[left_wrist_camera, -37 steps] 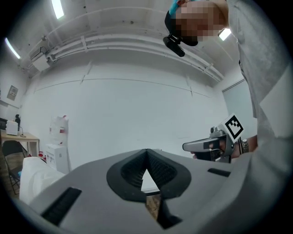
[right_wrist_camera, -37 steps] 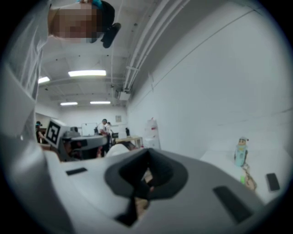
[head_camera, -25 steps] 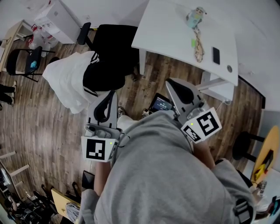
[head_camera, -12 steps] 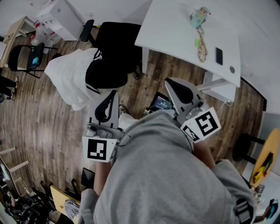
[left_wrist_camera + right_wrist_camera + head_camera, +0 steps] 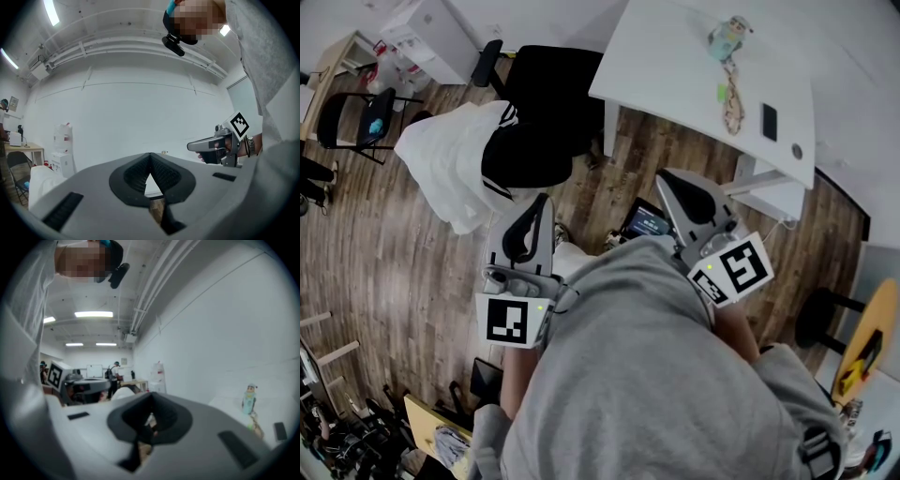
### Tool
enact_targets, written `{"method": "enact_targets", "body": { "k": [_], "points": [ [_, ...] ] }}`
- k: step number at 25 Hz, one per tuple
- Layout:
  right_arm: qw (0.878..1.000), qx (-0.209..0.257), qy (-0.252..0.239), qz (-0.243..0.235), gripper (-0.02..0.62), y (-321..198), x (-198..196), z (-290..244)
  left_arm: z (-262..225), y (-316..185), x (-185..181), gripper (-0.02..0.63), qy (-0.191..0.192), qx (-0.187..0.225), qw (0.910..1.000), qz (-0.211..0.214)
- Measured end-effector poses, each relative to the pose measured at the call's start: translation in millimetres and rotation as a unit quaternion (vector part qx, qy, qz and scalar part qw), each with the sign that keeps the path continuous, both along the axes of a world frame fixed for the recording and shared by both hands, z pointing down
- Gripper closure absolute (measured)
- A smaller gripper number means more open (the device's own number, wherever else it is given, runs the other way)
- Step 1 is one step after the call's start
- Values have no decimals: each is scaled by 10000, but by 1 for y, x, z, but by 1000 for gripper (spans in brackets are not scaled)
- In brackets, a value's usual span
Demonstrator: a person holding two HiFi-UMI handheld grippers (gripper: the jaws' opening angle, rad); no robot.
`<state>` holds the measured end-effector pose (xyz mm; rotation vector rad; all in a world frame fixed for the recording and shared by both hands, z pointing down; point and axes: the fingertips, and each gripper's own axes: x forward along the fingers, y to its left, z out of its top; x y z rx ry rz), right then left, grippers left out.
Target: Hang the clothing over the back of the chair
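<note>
The left hand-held gripper (image 5: 542, 202) and right hand-held gripper (image 5: 664, 176) have kept still, jaws together, holding nothing (only the head view drifted slightly). The white fabric clothing (image 5: 448, 178) stays draped on the black office chair (image 5: 558, 84).

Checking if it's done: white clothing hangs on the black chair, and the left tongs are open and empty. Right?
No: the left tongs are shut and empty, as the left gripper view shows. White clothing does hang on the black chair.
</note>
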<state>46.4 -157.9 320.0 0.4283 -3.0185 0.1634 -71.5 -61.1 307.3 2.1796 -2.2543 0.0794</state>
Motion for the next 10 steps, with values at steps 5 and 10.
{"method": "enact_targets", "body": {
  "k": [5,10],
  "points": [
    [10000,-14,8,-22,561,0,2,1,2,0,1,575,9,-30,10000,-33],
    [10000,-29,-1,-21,561,-1,5,1,2,0,3,575,4,-30,10000,-63]
  ]
}}
